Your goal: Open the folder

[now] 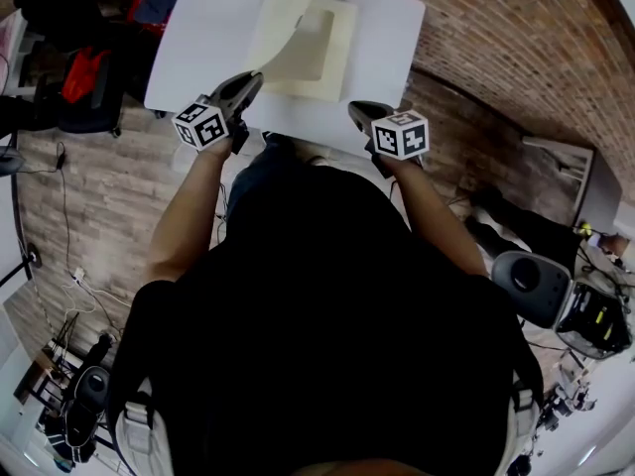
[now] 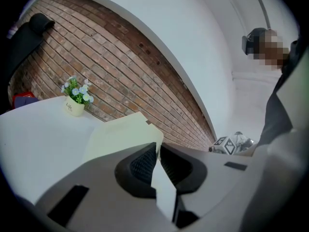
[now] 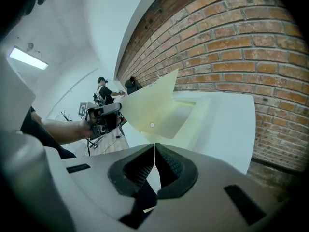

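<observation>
A small pot (image 2: 74, 109) holds flowers (image 2: 77, 88) on the white table (image 1: 193, 48). The cream folder (image 1: 308, 53) lies mid-table. The left gripper (image 1: 250, 82), at the folder's 8 o'clock, is clamped on its raised cover. The right gripper (image 1: 359, 110), at 5 o'clock, has its jaws together.

The folder (image 1: 303, 48) is pale cream, with one small white dot on its raised flap, and lies on a plain white table (image 1: 189, 48). The left gripper (image 2: 157, 151) and right gripper (image 3: 154, 151) are grey with black ribbed pads (image 2: 142, 163) and black-and-white square-patterned cubes (image 1: 201, 124). The far wall (image 2: 111, 66) is red-brown brick with pale mortar. A cream pot (image 2: 74, 109) holds green leaves and white flowers.
</observation>
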